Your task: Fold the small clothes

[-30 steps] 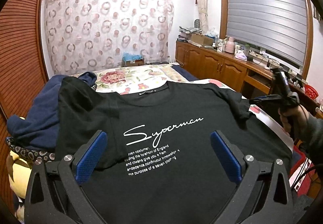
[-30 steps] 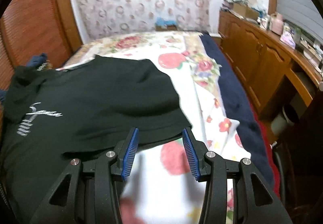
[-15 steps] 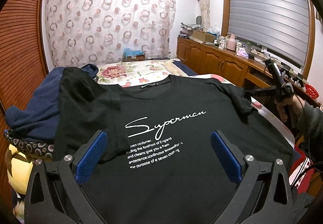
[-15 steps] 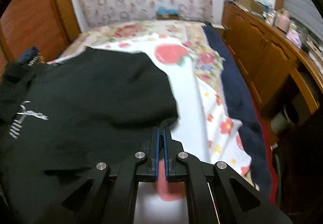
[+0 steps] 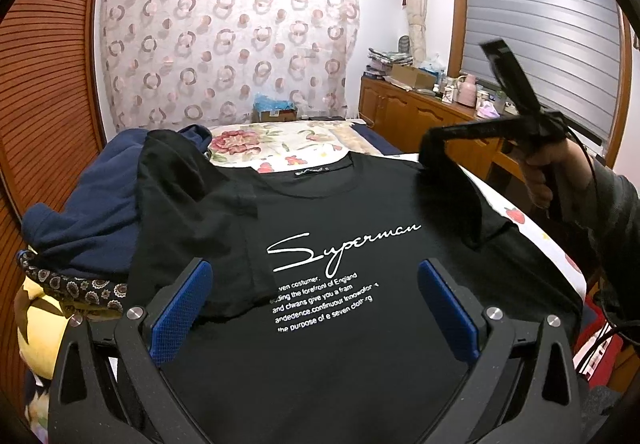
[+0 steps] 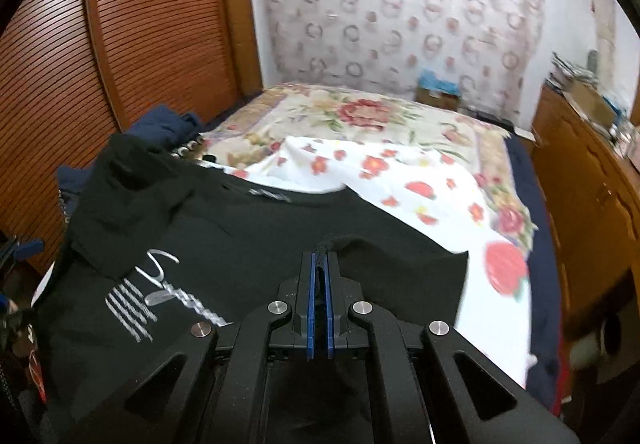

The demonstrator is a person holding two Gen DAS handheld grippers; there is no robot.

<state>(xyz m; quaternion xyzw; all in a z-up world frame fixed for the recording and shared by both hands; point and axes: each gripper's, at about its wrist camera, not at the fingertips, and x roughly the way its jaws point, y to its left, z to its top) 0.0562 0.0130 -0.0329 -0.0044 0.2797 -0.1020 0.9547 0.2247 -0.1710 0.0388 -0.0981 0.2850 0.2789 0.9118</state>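
A black T-shirt [image 5: 340, 236] with white "Superman" print lies face up on the bed; its left sleeve is folded in over the chest. My left gripper [image 5: 316, 304] is open and empty, hovering over the shirt's lower half. My right gripper [image 6: 319, 260] is shut on the shirt's right sleeve [image 6: 400, 268] and holds it lifted above the bed. In the left wrist view the right gripper [image 5: 430, 136] shows at the upper right with the sleeve [image 5: 452, 188] hanging from it.
A floral bedsheet [image 6: 400, 172] covers the bed. A navy garment [image 5: 88, 212] is piled at the shirt's left, by the wooden louvred wardrobe [image 6: 140, 44]. A wooden cabinet [image 5: 420, 116] with clutter runs along the right wall.
My right gripper closed on the shirt's right sleeve, lifted it off the bed and is carrying it inward over the shirt. The left gripper stayed open in place.
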